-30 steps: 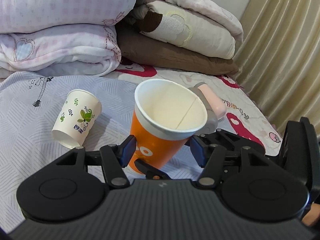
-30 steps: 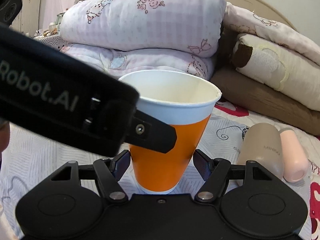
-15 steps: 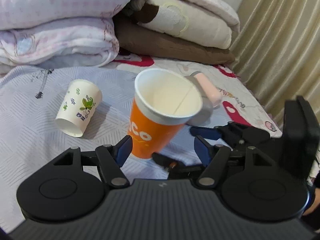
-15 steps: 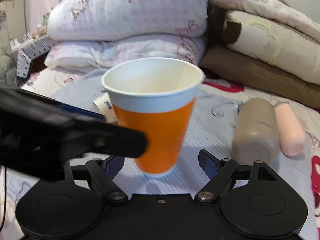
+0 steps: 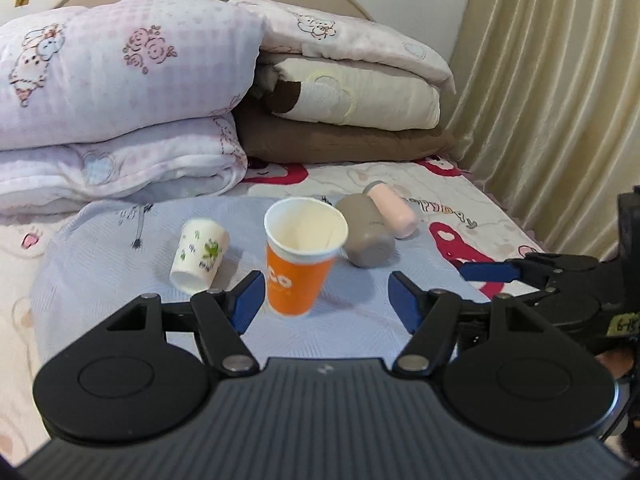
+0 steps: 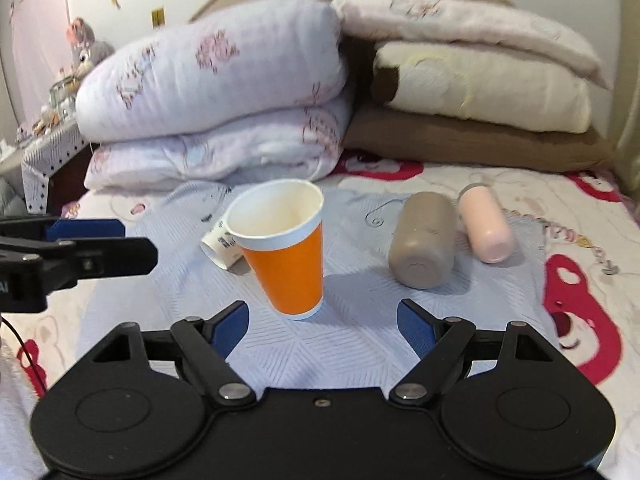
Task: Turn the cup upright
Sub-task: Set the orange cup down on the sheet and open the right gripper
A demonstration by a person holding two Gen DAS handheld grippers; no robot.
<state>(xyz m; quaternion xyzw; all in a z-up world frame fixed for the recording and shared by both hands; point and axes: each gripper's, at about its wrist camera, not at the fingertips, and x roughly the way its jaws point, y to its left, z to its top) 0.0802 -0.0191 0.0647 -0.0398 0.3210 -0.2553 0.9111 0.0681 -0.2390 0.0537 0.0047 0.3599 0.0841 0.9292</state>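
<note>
The orange cup (image 5: 300, 258) is now seen standing mouth-up on the bed (image 5: 360, 320), free of both tools, where half a second ago it was framed closely between the fingers. The left hand-held gripper (image 5: 326, 298) has been drawn back, its jaws spread wide and empty; the right hand-held gripper (image 6: 322, 326) is likewise parted and holds nothing. A slight lean is noted in the cup. The flip is judged done for this cup. Left of the orange cup, the white leaf-printed cup (image 5: 200, 256) is left lying on its side.
</note>
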